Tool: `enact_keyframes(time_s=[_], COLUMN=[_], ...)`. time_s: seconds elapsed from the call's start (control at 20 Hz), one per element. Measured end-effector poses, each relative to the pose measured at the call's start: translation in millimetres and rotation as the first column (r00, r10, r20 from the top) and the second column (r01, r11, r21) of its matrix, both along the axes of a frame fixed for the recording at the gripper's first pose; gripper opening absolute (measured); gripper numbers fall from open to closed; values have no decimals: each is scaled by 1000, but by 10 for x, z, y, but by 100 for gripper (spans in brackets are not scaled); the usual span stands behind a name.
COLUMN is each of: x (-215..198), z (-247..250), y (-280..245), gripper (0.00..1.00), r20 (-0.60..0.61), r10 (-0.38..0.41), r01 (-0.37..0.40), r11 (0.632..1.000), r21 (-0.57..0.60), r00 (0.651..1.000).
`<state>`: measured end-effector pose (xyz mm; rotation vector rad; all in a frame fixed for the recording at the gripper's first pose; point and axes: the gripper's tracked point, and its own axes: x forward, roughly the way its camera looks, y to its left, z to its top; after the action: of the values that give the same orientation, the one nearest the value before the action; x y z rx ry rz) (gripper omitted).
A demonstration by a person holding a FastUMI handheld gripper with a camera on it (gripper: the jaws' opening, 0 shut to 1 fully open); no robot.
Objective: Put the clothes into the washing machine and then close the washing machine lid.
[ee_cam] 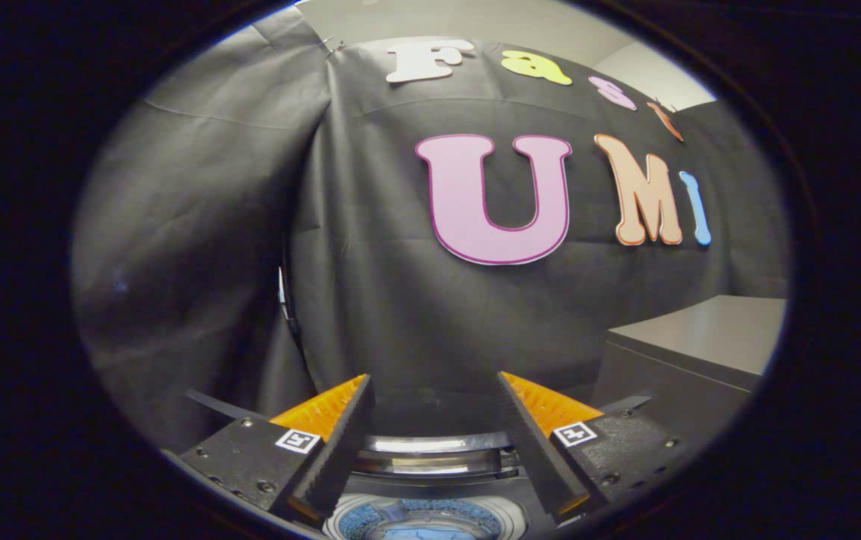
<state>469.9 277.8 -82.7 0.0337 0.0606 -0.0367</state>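
My gripper [434,390] is open, its two fingers spread wide with nothing between them. Below and between the fingers lies the top of the washing machine [430,480]. Its round drum opening [427,521] shows a perforated rim and something blue inside, too cut off to tell apart. The raised lid [434,444] stands just beyond the opening as a shiny curved band. The gripper hovers above the machine and points mostly at the black cloth wall behind it.
A grey-topped table or cabinet [708,337] stands to the right of the machine, beyond the right finger. Black cloth hangs close behind and to the left.
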Motion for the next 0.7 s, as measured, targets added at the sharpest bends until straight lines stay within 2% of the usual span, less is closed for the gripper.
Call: enact_keyframes(time_s=[0.4, 0.55, 0.7], x=[20, -152, -325], z=[-81, -403, -740], y=[22, -18, 22], gripper=[97, 97, 97], r20=[-35, -243, -278], r10=[11, -9, 29], r01=[-10, 16, 11], r11=[1000, 1000, 990], r21=[9, 26, 141], r00=[999, 970, 960])
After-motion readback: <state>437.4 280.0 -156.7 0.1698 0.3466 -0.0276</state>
